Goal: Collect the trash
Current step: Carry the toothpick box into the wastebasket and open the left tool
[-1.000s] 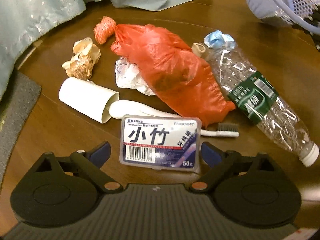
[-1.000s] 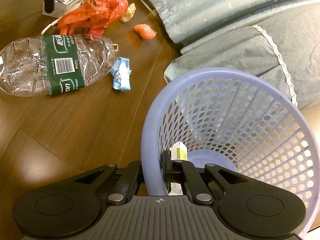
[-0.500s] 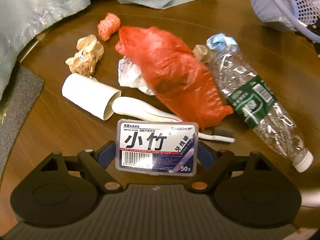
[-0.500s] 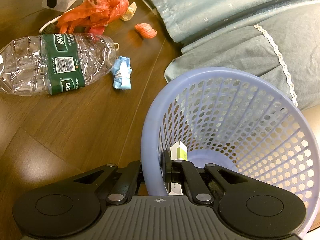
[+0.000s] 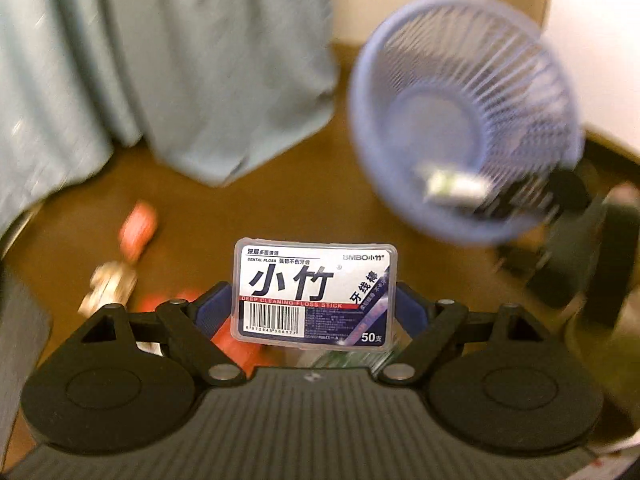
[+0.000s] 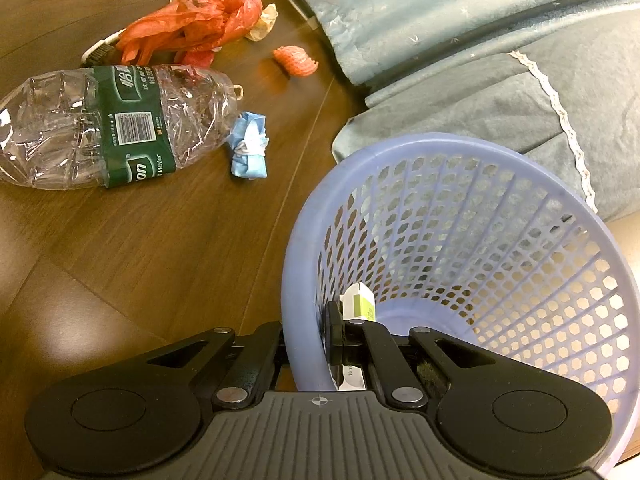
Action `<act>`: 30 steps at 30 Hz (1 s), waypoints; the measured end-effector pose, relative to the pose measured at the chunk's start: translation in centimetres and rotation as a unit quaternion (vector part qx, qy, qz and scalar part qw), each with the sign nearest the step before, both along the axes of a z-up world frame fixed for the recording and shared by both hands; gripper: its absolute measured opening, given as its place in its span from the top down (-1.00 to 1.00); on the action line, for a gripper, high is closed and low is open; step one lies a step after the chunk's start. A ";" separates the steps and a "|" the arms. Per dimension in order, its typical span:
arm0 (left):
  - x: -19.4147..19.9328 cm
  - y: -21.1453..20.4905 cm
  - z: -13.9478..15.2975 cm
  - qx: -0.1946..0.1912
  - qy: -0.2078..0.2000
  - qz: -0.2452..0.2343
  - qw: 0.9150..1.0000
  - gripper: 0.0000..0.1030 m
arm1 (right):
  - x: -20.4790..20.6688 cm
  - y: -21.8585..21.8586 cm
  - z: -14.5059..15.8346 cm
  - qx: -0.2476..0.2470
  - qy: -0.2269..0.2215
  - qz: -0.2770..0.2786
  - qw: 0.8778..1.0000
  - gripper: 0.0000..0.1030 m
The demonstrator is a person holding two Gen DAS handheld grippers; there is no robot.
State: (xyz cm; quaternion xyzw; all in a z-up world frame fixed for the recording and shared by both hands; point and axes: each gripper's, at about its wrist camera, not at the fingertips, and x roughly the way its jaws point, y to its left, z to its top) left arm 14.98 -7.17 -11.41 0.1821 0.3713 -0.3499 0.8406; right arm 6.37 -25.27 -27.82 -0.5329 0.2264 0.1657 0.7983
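Observation:
My left gripper is shut on a clear dental floss box with a white and blue label, held up off the wooden floor. Ahead and to the right, blurred, is the lilac mesh basket with a small white and green carton inside. My right gripper is shut on the basket's rim, one finger outside the wall, one inside. The same carton lies at the basket bottom. On the floor lie a crushed plastic bottle, a red plastic bag, a blue wad and an orange net scrap.
Teal fabric drapes hang at the back left, and grey-green cloth lies behind the basket. A toothbrush head pokes out beside the red bag. A crumpled tan paper and an orange scrap lie blurred below my left gripper.
My left gripper closed on the floss box and lifted it off the floor, swinging up toward the basket. The box is gone from beside the red bag. The right gripper kept holding the basket rim.

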 end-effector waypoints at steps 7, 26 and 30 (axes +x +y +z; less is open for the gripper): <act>0.8 -7.9 2.5 -0.042 -0.015 -0.079 0.996 -0.62 | -0.1 0.0 0.1 0.007 -0.001 -0.002 1.000 1.00; 2.5 -0.5 0.1 -0.029 -0.012 0.052 0.998 -0.85 | 0.1 0.0 0.6 0.019 -0.003 -0.011 1.000 1.00; 3.2 5.3 -2.3 0.002 0.010 0.141 0.990 -0.85 | 0.1 0.2 0.5 0.016 -0.001 -0.009 1.000 1.00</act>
